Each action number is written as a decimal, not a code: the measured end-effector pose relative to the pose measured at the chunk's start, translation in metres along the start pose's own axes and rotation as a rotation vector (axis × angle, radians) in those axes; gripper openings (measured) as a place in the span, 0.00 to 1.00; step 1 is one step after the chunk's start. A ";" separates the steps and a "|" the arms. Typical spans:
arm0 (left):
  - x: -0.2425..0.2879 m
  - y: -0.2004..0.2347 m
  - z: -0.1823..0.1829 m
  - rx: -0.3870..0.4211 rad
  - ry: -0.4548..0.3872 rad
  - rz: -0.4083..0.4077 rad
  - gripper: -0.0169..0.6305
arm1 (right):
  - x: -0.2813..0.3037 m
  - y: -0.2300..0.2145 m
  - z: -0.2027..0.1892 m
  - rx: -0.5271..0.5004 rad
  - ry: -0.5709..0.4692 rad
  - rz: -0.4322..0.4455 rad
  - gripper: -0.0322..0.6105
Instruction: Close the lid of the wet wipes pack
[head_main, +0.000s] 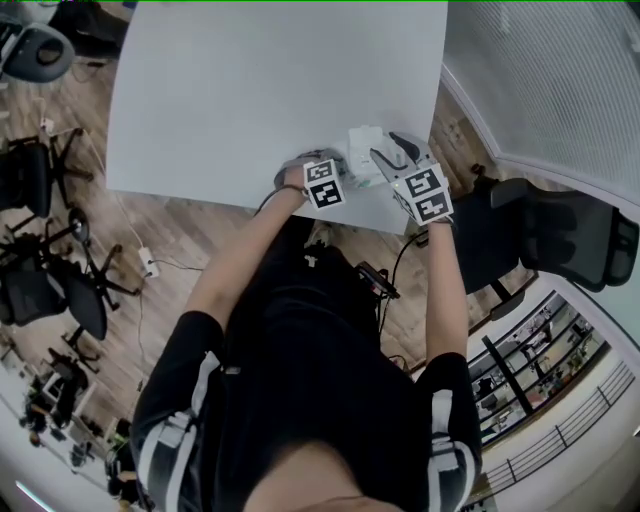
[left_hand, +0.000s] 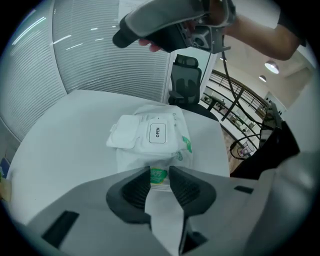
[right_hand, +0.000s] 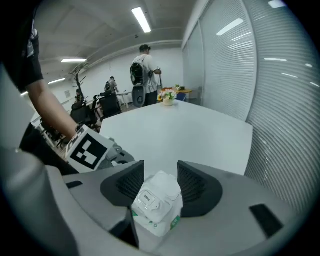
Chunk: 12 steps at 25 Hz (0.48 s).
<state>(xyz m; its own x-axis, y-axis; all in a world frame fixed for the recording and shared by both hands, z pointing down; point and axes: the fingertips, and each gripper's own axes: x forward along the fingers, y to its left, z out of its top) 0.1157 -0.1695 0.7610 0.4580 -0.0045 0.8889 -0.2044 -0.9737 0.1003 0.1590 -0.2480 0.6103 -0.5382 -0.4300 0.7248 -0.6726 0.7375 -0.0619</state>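
While the soft white wet wipes pack (left_hand: 159, 134) lies on the white table (left_hand: 65, 130), flip lid (left_hand: 122, 136) open, left gripper (left_hand: 160, 181) and right gripper (right_hand: 161, 181) hover jaws apart — apparently the approach; next, fold the lid shut.

Bright, even indoor light fills every view. Ceiling strip lights (right_hand: 141, 20) far above the counter (head_main: 270, 90) leave its white top nearly washed out, with only faint, soft shadows. Glare streaks lie on the blinds (left_hand: 100, 50) beside the counter. Both gripper views bulge, with dark rounded corners. On the counter the wet wipes pack (left_hand: 155, 137) looks sharp; the fingers (left_hand: 132, 192) look soft.
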 end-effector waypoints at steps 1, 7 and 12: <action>0.000 0.000 0.000 0.001 0.000 -0.003 0.23 | 0.008 -0.001 -0.005 -0.034 0.036 0.028 0.40; 0.001 0.000 0.000 0.003 -0.022 0.008 0.23 | 0.060 -0.008 -0.034 -0.221 0.245 0.218 0.42; 0.000 -0.001 0.001 0.010 -0.023 0.004 0.23 | 0.090 -0.016 -0.049 -0.322 0.390 0.339 0.47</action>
<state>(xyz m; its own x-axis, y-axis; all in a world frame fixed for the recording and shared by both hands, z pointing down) 0.1172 -0.1688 0.7603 0.4767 -0.0135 0.8790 -0.1977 -0.9759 0.0922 0.1465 -0.2731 0.7099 -0.4289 0.0333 0.9027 -0.2759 0.9467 -0.1660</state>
